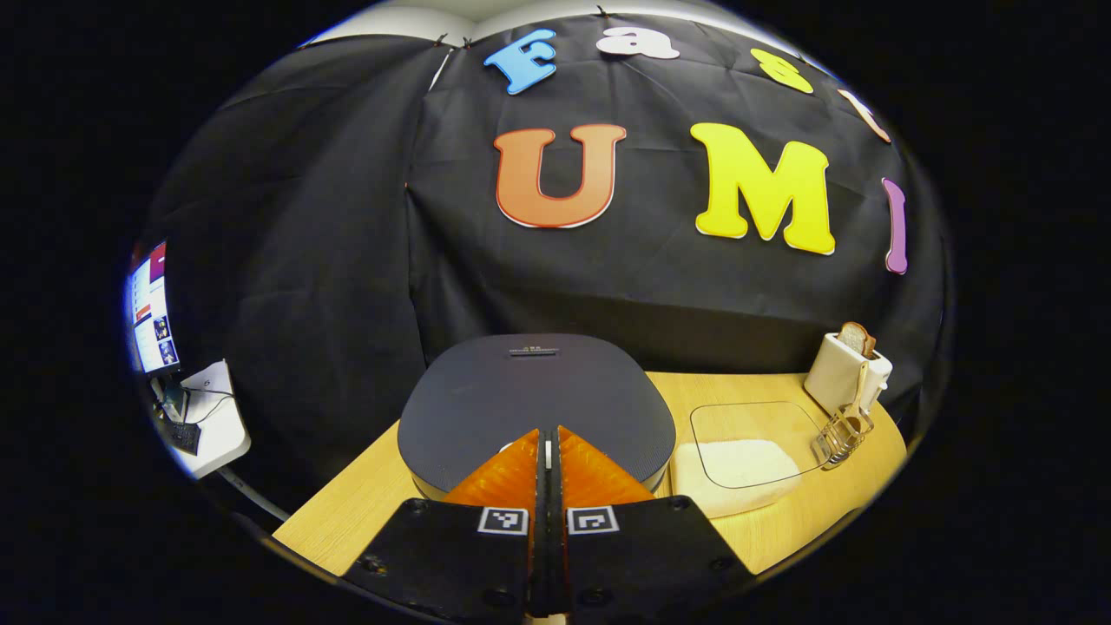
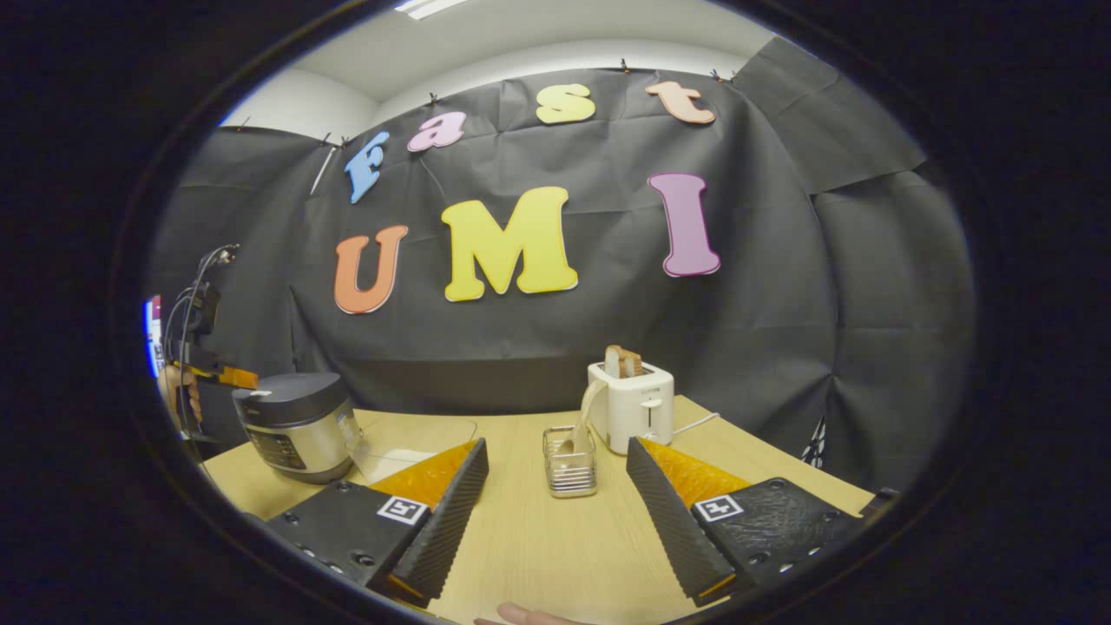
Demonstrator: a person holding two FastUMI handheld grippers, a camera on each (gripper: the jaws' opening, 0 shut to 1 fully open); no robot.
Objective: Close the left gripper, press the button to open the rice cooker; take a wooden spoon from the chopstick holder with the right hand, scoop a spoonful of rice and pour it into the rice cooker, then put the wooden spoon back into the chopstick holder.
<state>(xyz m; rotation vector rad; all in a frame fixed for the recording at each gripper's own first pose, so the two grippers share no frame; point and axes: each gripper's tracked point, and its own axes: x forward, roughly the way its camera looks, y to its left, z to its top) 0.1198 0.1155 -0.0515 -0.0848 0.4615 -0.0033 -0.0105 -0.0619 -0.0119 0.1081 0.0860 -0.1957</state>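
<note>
The rice cooker (image 1: 529,399) has a dark flat lid, closed, and sits right in front of my left gripper (image 1: 548,443), which is shut with nothing between its fingers, its tips just over the lid's near edge. A clear container of white rice (image 1: 738,464) lies to the cooker's right. The wire chopstick holder (image 2: 570,462) holds a wooden spoon (image 2: 588,415), straight ahead of my right gripper (image 2: 555,456), which is open and empty. In the right gripper view the rice cooker (image 2: 299,424) stands at the left with the left gripper (image 2: 227,376) above it.
A white toaster (image 2: 636,406) with bread in it stands behind the chopstick holder, its cord trailing right. The wooden table (image 2: 538,538) ends close on the left of the cooker. A monitor (image 1: 152,308) and white desk stand off to the left. A fingertip (image 2: 521,616) shows at the bottom edge.
</note>
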